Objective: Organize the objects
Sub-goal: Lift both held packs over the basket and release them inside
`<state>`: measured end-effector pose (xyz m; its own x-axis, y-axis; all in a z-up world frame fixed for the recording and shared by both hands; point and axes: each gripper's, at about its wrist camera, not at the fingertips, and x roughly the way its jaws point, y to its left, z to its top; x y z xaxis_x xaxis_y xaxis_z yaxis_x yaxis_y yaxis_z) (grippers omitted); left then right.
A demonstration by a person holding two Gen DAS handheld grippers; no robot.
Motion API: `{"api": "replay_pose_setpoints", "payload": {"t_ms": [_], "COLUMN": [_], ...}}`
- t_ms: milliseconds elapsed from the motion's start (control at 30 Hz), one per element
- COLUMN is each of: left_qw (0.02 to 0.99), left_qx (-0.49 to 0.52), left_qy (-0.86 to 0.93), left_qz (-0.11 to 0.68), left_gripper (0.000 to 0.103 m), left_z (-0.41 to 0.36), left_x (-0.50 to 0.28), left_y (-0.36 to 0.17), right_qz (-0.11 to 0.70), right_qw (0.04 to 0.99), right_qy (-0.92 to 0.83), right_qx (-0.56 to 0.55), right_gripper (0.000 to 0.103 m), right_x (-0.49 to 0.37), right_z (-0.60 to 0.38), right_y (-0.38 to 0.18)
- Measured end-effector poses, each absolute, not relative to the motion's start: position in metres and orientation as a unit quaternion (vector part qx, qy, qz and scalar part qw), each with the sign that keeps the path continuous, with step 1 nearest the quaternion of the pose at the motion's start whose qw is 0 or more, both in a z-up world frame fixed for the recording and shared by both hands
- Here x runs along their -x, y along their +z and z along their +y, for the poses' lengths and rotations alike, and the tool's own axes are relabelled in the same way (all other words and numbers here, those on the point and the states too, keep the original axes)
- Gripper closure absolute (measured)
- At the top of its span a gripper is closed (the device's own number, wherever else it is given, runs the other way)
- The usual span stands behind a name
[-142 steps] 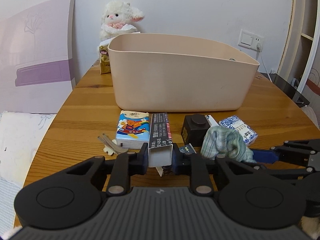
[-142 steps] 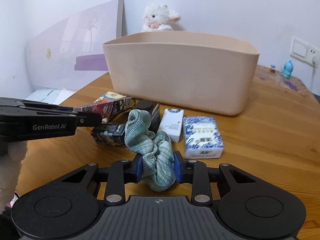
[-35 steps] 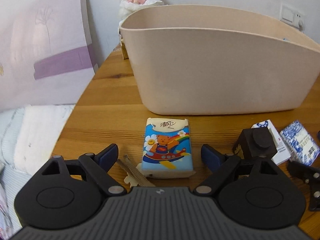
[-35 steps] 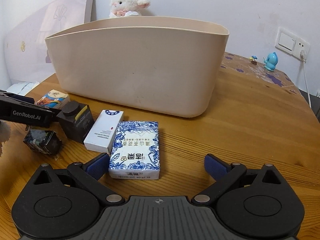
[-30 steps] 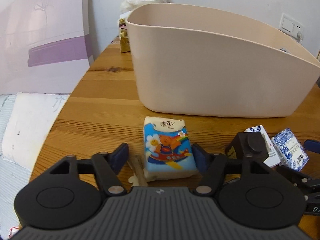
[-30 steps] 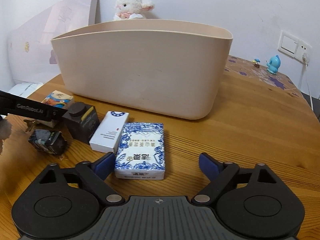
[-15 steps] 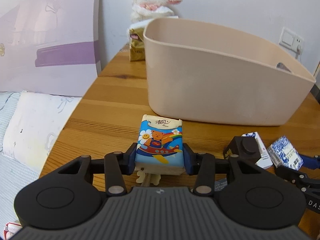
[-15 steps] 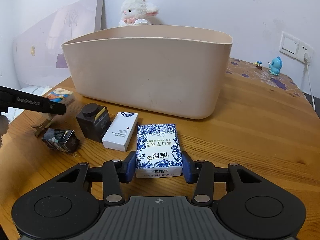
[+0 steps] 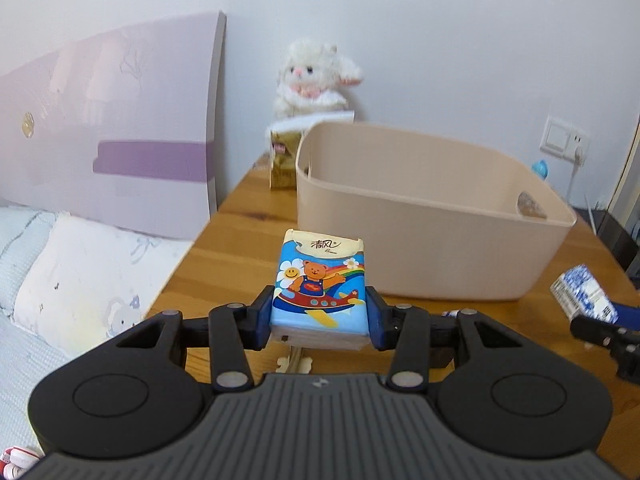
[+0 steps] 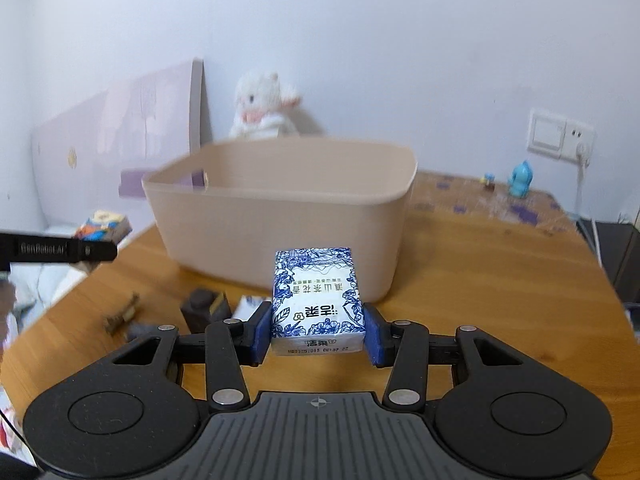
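Currently, both grippers are carrying a tissue pack above the wooden table (image 10: 480, 280), and each is facing the beige bin (image 9: 420, 240) that stands ahead of it.

The left gripper (image 9: 319, 322) is pinching the cartoon tissue pack (image 9: 320, 280) across its short width, one blue pad on each long side. The pack's long axis is pointing forward along the fingers, toward the near left corner of the bin. The bin rim lies ahead of and to the right of this pack, so the deposit appears to call for a forward advance with a rightward shift.

The right gripper (image 10: 318, 334) is clamping the blue-and-white tissue pack (image 10: 316, 296) in the same manner, long axis forward. In the right wrist view the pack is sitting in front of the bin's near wall, right of centre, and the rim is appearing above the pack's far end. A lift over that rim is judged necessary before release.

The right gripper is judged the better aligned with the opening; the left is standing off toward the corner.

Remaining on the table near the bin: a dark bottle (image 10: 204, 308), a white box (image 10: 248, 306) and a hair clip (image 10: 120, 316). A plush lamb (image 9: 312, 76) is sitting behind the bin.
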<state>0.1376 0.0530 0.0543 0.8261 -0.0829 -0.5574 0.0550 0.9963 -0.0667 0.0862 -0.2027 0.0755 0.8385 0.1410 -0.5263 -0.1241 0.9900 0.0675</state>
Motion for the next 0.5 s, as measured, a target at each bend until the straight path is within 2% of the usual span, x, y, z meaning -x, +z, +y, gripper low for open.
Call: {"api": "replay_pose_setpoints", "payload": {"t_ms": [233,500], "left_qw": [0.968,0.973], "left_qx": [0.016,-0.006], "left_qy": [-0.037,-0.029], "left_qz": [0.246,0.227], "left_gripper": [0.055,0.055], "left_z": [0.042,0.017], "left_x": [-0.132,-0.165], "left_y": [0.095,0.123], "right_qz": [0.231,0.178], "right_qw": [0.971,0.982], "right_qy": [0.068,0.059], "right_qx": [-0.008,-0.007], "right_gripper": [0.06,0.06], "right_x": [-0.093,-0.12], "right_z": [-0.205,-0.201], "right_y": [0.115,0.153]}}
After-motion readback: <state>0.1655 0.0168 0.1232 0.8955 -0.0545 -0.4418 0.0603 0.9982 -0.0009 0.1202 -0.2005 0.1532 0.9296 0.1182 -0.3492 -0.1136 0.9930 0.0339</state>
